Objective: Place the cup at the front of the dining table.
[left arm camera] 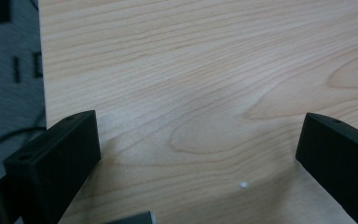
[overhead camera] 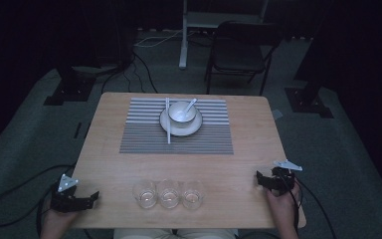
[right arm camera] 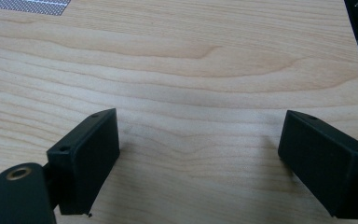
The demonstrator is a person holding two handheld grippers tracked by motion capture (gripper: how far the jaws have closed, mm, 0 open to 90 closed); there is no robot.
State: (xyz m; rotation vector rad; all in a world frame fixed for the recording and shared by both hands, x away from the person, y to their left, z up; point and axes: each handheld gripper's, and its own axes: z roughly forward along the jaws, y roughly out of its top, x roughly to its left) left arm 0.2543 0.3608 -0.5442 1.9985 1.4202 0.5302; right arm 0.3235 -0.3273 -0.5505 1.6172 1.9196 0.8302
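A dark chair point(overhead camera: 238, 52) and floor cables point(overhead camera: 144, 69) behind the table point(overhead camera: 114, 154)

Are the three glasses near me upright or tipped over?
Upright: all three glasses stand in a row on the table, round rims facing up.

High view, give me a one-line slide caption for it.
Both tools, left tool and right tool, rest open at the wooden table's near corners, three glasses between them, bowl on a striped mat.

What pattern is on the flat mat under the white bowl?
The woven rectangular placemat has grey and white stripes, seen best in the high view.
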